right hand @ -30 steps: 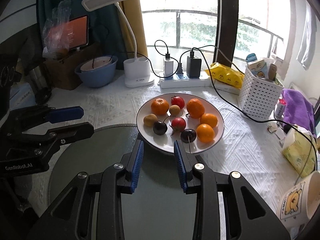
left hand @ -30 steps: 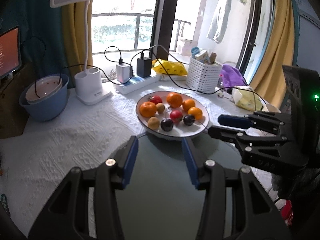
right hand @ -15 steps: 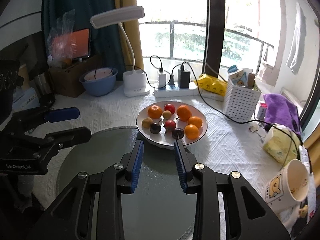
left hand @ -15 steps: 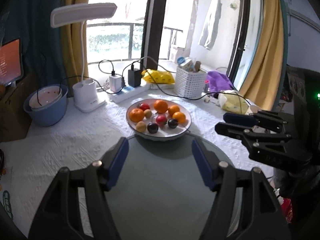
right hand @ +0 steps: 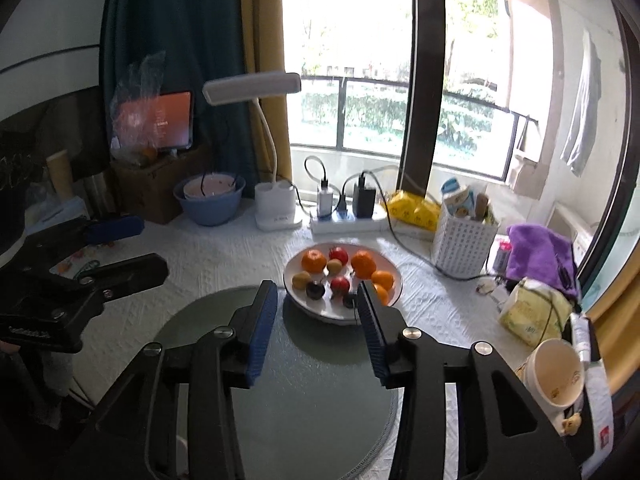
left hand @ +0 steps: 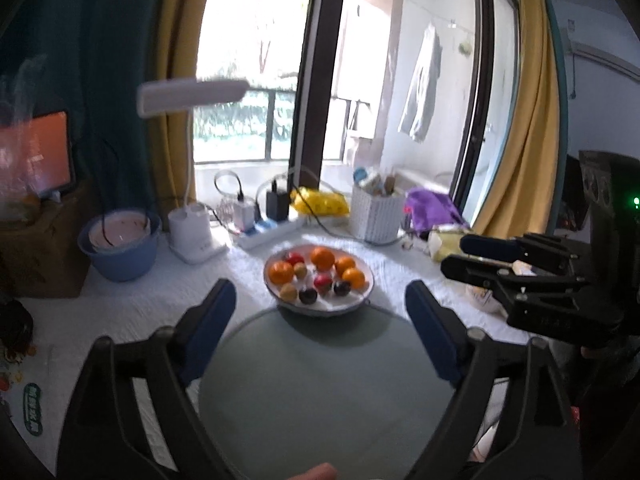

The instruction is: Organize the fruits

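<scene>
Above the round grey-green glass mat [left hand: 320, 384], both grippers sit higher and farther back than a second ago, so the fruit looks smaller. The left gripper [left hand: 320, 312] has spread its blue-padded jaws much wider; they hold nothing. The right gripper [right hand: 316, 316] also has its jaws farther apart than before, empty, with the plate just beyond their tips.

On the counter with its white embossed cloth [right hand: 224, 252], from left to right, stand a blue plastic basin [right hand: 210, 204], a white desk lamp [right hand: 276, 208], a white power strip with chargers [right hand: 344, 220], a yellow snack bag [right hand: 414, 206], a white perforated basket [right hand: 462, 246], a purple cloth [right hand: 540, 252] and a paper cup [right hand: 554, 376]. The white round plate of oranges, red fruits and dark plums [right hand: 320, 310] rests at the mat's far edge, unmoved. Behind, a window with yellow curtains [left hand: 532, 120] lets in bright daylight.
</scene>
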`<state>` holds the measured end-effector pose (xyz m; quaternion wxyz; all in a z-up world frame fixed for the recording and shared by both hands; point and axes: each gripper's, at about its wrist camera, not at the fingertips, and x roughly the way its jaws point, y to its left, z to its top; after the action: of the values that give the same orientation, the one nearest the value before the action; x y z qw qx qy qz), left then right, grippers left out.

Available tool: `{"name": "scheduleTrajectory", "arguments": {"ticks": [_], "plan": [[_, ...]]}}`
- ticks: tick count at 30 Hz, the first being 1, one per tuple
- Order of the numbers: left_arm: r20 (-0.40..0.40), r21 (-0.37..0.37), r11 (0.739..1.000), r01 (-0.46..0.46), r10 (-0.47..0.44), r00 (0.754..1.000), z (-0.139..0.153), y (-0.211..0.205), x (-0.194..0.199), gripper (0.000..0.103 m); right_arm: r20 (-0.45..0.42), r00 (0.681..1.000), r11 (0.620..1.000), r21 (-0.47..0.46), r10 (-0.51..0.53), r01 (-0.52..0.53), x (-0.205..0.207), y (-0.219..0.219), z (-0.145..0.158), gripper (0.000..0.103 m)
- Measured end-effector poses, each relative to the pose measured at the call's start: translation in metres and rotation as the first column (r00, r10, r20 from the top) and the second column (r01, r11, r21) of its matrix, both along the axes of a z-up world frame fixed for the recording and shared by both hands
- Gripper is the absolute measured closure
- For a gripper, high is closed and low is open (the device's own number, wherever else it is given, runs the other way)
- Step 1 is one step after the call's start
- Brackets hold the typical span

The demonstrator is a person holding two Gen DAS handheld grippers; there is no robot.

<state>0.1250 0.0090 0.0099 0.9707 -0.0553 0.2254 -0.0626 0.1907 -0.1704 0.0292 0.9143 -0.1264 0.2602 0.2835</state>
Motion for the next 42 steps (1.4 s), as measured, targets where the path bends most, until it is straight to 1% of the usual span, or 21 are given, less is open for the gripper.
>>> {"name": "scheduleTrajectory", "arguments": {"ticks": [2, 4, 5, 6, 8, 12, 14, 17, 20, 23, 29, 32, 42], "plan": [[0.049, 0.004, 1.0, -0.02, 0.019, 0.999, 0.011, 0.002, -0.009, 0.011, 0.025, 1.0, 1.0, 0.006, -0.006, 0.006, -0.005, 0.0, 0.01, 0.057], [0.085, -0.003, 0.999, -0.034, 0.034, 0.996, 0.02, 0.006, -0.017, 0.007, 0.047, 0.999, 1.0, 0.017, -0.016, 0.015, -0.01, -0.002, 0.019, 0.05], [0.1, -0.006, 0.999, -0.039, 0.039, 0.994, 0.024, 0.008, -0.02, 0.007, 0.06, 0.998, 0.999, 0.025, -0.022, 0.02, -0.013, -0.003, 0.025, 0.049], [0.123, -0.005, 0.999, -0.048, 0.048, 0.991, 0.031, 0.009, -0.025, 0.007, 0.069, 0.997, 0.999, 0.031, -0.025, 0.023, -0.016, -0.004, 0.028, 0.049], [0.144, 0.012, 0.998, -0.058, 0.056, 0.988, 0.037, 0.009, -0.03, 0.006, 0.088, 0.996, 0.999, 0.036, -0.032, 0.029, -0.021, -0.007, 0.035, 0.049], [0.196, 0.085, 0.992, -0.095, 0.077, 0.978, 0.049, 0.001, -0.043, 0.006, 0.118, 0.991, 0.998, 0.031, -0.066, 0.063, -0.029, -0.012, 0.045, 0.049], [0.233, 0.094, 0.99, -0.104, 0.08, 0.969, 0.054, -0.002, -0.05, 0.006, 0.138, 0.987, 0.996, 0.044, -0.082, 0.077, -0.033, -0.017, 0.05, 0.049], [0.274, 0.084, 0.99, -0.114, 0.087, 0.958, 0.059, -0.003, -0.06, 0.006, 0.166, 0.981, 0.993, 0.068, -0.106, 0.095, -0.041, -0.023, 0.058, 0.049], [0.269, 0.061, 0.993, -0.102, 0.082, 0.96, 0.057, -0.004, -0.063, 0.006, 0.19, 0.975, 0.991, 0.095, -0.11, 0.094, -0.052, -0.03, 0.063, 0.049], [0.264, 0.054, 0.991, -0.121, 0.102, 0.959, 0.054, -0.007, -0.07, 0.006, 0.2, 0.973, 0.988, 0.122, -0.113, 0.09, -0.062, -0.037, 0.063, 0.049], [0.266, -0.044, 0.985, -0.165, 0.171, 0.949, 0.049, -0.007, -0.086, 0.006, 0.192, 0.975, 0.986, 0.141, -0.113, 0.086, -0.072, -0.042, 0.057, 0.048], [0.263, -0.028, 0.983, -0.179, 0.18, 0.948, 0.047, -0.011, -0.089, 0.006, 0.183, 0.977, 0.987, 0.138, -0.112, 0.087, -0.074, -0.043, 0.054, 0.048], [0.26, -0.008, 0.986, -0.168, 0.165, 0.951, 0.047, -0.017, -0.088, 0.006, 0.167, 0.98, 0.986, 0.139, -0.112, 0.089, -0.072, -0.044, 0.052, 0.048]]}}
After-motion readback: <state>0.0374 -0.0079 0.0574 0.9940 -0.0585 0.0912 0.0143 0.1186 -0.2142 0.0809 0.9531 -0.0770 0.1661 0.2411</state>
